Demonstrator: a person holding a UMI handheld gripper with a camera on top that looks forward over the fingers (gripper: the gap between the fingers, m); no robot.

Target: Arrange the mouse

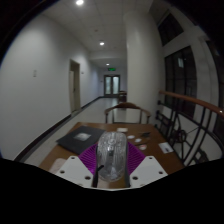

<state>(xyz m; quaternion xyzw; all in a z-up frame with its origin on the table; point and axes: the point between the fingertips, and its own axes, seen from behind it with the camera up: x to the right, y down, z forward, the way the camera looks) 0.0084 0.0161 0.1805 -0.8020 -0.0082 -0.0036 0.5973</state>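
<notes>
A pale, translucent computer mouse (111, 157) stands upright between my gripper's (111, 168) two fingers, high above the table. Both purple pads (89, 157) press on its sides, so the gripper is shut on it. The mouse hides the part of the table just ahead of the fingers. The white finger bases show to either side below it.
A wooden table (150, 148) lies below, with a dark laptop or mat (82, 141) to the left and small white cards (165, 147) to the right. A chair (127, 111) stands at the far end. A corridor with doors runs beyond.
</notes>
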